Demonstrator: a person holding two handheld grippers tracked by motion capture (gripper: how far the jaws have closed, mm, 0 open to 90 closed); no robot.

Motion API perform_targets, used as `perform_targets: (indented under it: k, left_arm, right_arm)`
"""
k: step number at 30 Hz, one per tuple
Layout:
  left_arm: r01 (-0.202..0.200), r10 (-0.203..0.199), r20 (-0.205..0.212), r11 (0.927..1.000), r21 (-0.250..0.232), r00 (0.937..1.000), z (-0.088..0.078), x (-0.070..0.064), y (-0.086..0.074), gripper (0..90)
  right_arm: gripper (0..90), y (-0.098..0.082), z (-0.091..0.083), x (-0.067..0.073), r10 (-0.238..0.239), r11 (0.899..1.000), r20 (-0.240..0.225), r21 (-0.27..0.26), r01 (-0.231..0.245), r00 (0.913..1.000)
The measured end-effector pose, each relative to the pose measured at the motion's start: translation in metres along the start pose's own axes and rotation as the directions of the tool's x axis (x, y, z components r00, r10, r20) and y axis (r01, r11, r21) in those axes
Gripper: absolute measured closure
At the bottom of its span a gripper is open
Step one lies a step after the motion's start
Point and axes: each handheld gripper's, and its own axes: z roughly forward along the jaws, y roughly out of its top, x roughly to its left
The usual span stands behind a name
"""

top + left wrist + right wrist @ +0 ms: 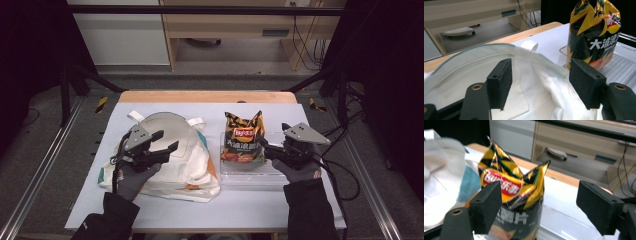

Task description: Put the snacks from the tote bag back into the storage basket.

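High view: we hold our left gripper (167,140), jaws wide apart and gripping nothing, over the open mouth of a white tote bag (185,165) lying on the table (250,205). Our right gripper (263,146), jaws also spread and empty, sits just beside an upright crisp packet (243,140) standing in a clear tray (250,176).

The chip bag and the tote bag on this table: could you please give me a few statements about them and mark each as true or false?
1. The chip bag stands in a clear plastic tray. True.
2. The right gripper is clamped on the chip bag. False: its jaws stand open beside the bag.
3. The white tote bag lies left of the tray in the high view. True.
4. The left gripper holds the tote bag's handle. False: its jaws are open over the bag's mouth and grip nothing.
5. The chip bag lies inside the tote bag. False: it is in the tray.
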Motion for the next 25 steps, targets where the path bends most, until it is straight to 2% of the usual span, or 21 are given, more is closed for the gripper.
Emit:
perform_targets:
  k: [4, 6, 9, 11, 12, 14, 15, 17, 19, 25]
  left_arm:
    - [0.009, -0.009, -0.021, 0.9999, 0.006, 0.9997, -0.012, 0.009, -0.009, 34.4]
    - [0.012, -0.011, -0.031, 0.9999, 0.010, 0.9995, -0.017, 0.013, -0.013, 34.1]
    - [0.016, -0.015, -0.045, 0.9996, 0.022, 0.9989, -0.026, 0.019, -0.022, 33.8]
    - [0.022, -0.020, -0.056, 0.9994, 0.027, 0.9982, -0.032, 0.025, -0.028, 33.7]
    - [0.026, -0.024, -0.063, 0.9992, 0.030, 0.9978, -0.035, 0.027, -0.031, 33.6]
    - [0.041, -0.038, -0.079, 0.9986, 0.035, 0.9961, -0.043, 0.034, -0.039, 33.5]
    - [0.047, -0.044, -0.085, 0.9983, 0.036, 0.9954, -0.044, 0.037, -0.041, 33.5]
    - [0.063, -0.059, -0.099, 0.9973, 0.038, 0.9934, -0.049, 0.041, -0.046, 33.4]
    - [0.073, -0.068, -0.116, 0.9964, 0.043, 0.9909, -0.053, 0.046, -0.052, 33.5]
    - [0.099, -0.090, -0.148, 0.9937, 0.053, 0.9848, -0.068, 0.059, -0.068, 33.5]
  right_arm:
    - [18.3, -0.004, -0.004, 0.003, -0.025, 0.999, 0.013, 0.033, 0.024, 0.9996]
    - [19.4, -0.010, -0.006, 0.002, -0.005, 1.000, 0.004, 0.007, 0.005, 1.0000]
    - [17.6, -0.016, -0.009, -0.003, -0.008, 0.999, 0.014, 0.037, 0.007, 0.9999]
    - [18.3, -0.021, -0.012, -0.008, 0.020, 1.000, 0.009, 0.016, -0.020, 0.9998]
    - [17.2, -0.023, -0.014, -0.010, 0.025, 0.999, 0.009, 0.032, -0.025, 0.9996]
    - [15.6, -0.024, -0.018, -0.012, 0.002, 0.998, 0.036, 0.058, -0.004, 0.9993]
    - [15.5, -0.025, -0.020, -0.011, -0.001, 0.999, 0.033, 0.054, 0.000, 0.9994]
    - [15.6, -0.025, -0.022, -0.010, -0.003, 0.999, 0.026, 0.042, 0.002, 0.9997]
    - [16.8, -0.028, -0.024, -0.011, 0.019, 1.000, 0.018, 0.010, -0.019, 0.9997]
    - [15.4, -0.034, -0.030, -0.017, 0.012, 0.999, 0.037, 0.036, -0.013, 0.9992]
